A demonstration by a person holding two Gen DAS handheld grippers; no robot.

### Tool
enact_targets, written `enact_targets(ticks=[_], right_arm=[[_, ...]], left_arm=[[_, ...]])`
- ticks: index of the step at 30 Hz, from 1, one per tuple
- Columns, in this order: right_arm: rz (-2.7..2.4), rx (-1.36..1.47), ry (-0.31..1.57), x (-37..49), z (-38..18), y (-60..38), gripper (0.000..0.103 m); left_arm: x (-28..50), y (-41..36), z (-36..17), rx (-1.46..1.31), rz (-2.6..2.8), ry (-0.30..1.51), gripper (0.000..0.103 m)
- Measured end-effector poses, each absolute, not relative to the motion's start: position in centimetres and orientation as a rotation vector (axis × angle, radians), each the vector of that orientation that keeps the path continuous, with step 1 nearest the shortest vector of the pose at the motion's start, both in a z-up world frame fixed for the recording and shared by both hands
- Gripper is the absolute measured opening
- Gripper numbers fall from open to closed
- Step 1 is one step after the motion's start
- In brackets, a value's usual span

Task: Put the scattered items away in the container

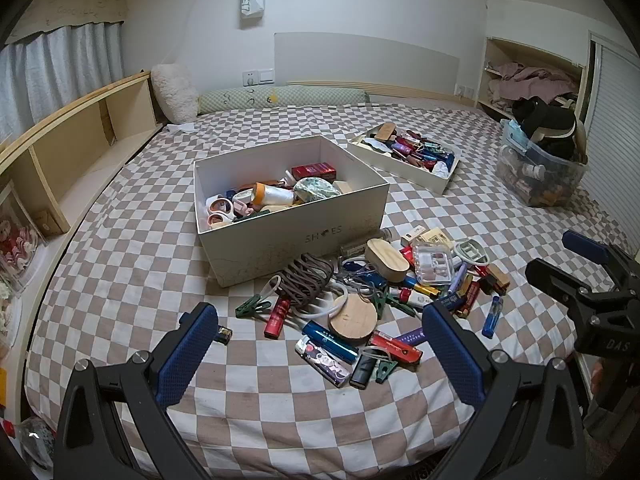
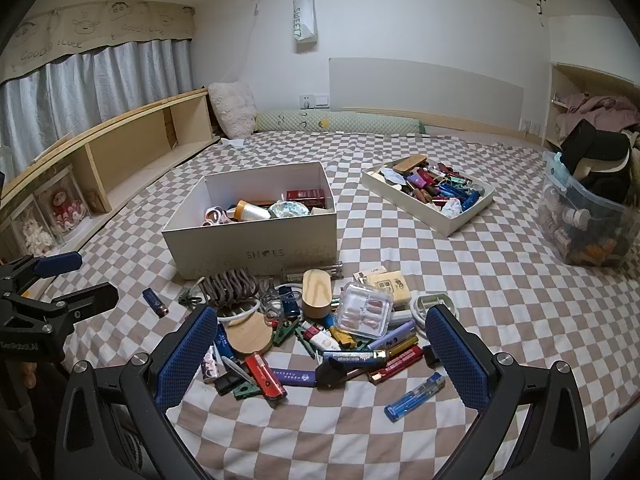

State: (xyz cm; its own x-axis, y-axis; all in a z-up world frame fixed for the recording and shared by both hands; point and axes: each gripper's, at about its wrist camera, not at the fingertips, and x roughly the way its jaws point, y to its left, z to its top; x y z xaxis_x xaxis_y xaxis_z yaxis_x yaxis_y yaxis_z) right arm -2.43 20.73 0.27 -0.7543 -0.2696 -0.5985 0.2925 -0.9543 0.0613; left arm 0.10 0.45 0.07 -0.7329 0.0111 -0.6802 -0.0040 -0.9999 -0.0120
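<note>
A white shoe box (image 1: 304,236) (image 2: 256,254), partly filled with small items, stands on the checkered bed. In front of it lies a scattered pile: a round wooden disc (image 1: 354,318) (image 2: 249,334), an oval wooden case (image 1: 387,260) (image 2: 317,294), a clear plastic case (image 1: 434,263) (image 2: 364,310), a brown coiled cord (image 1: 306,282) (image 2: 229,285), a blue lighter (image 2: 414,397), pens, clips and lighters. My left gripper (image 1: 320,354) hovers open above the near edge of the pile. My right gripper (image 2: 320,356) is open too, over the pile's front. Neither holds anything.
A shallow white lid tray (image 1: 404,160) (image 2: 430,196) full of small items sits behind and to the right. A clear plastic bin (image 1: 540,178) (image 2: 588,228) of clothes stands at the far right. Wooden shelving (image 1: 80,148) runs along the bed's left side.
</note>
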Motion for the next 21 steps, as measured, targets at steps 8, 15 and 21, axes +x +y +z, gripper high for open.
enact_targets(ticks=[8, 15, 21], right_arm=[[-2.689, 0.912, 0.048, -2.41, 0.24, 20.80, 0.103], [-2.687, 0.913, 0.050, -2.39, 0.21, 20.81, 0.103], [-2.687, 0.917, 0.048, -2.39, 0.08, 20.82, 0.103]], left_arm=[[0.09, 0.47, 0.09, -1.146, 2.916, -0.014, 0.103], [0.08, 0.44, 0.09, -1.145, 2.915, -0.017, 0.103], [0.09, 0.50, 0.12, -1.146, 2.915, -0.016, 0.103]])
